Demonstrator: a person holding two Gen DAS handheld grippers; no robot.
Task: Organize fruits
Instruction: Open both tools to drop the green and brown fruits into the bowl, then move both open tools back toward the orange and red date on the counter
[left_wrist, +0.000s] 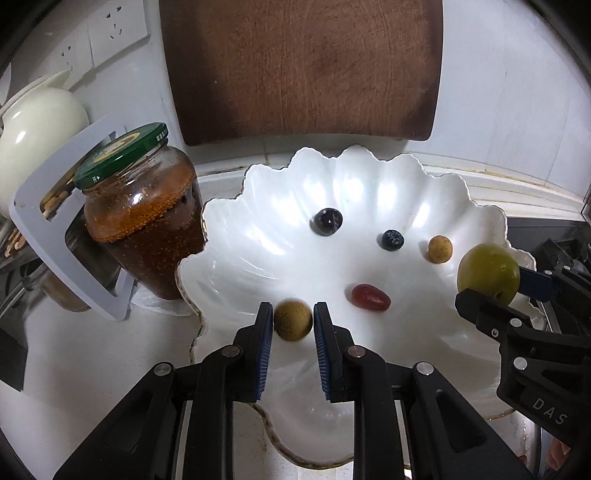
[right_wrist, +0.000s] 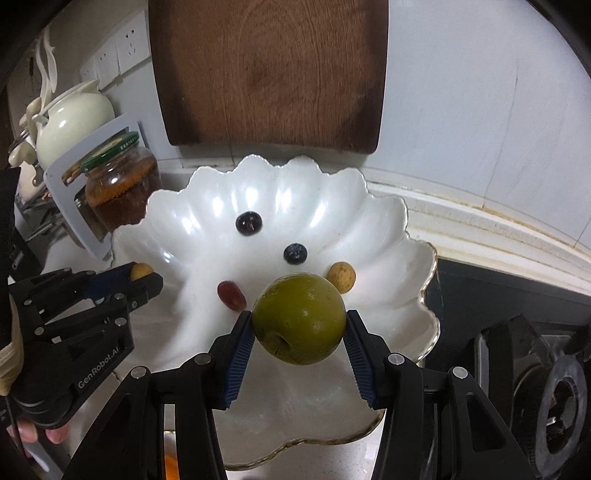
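- Holding a small tan round fruit (left_wrist: 293, 320) between its blue pads, the left gripper (left_wrist: 293, 325) is seen low over the near-left edge of the scalloped white dish (left_wrist: 236, 258); the pads sit very close either side, and a thin gap shows at least on one side, so a firm clamp cannot be confirmed.
- The green fruit (right_wrist: 300, 318) is clamped by the right gripper (right_wrist: 300, 332), poised above the near-right part of the dish, not yet set down.
- Already lying in the dish: a dark grape (left_wrist: 328, 221) toward the far middle, a blueberry (left_wrist: 393, 240) right of it, a second tan fruit (left_wrist: 440, 249) near the right edge, a red grape (left_wrist: 370, 297) near the middle.
- Judged progress: well along; four fruits placed, two at the point of delivery.
- Remaining, as judged: release of both fruits into the dish.
- A brown-filled jar (left_wrist: 144, 225) stands just beside the dish's left edge.
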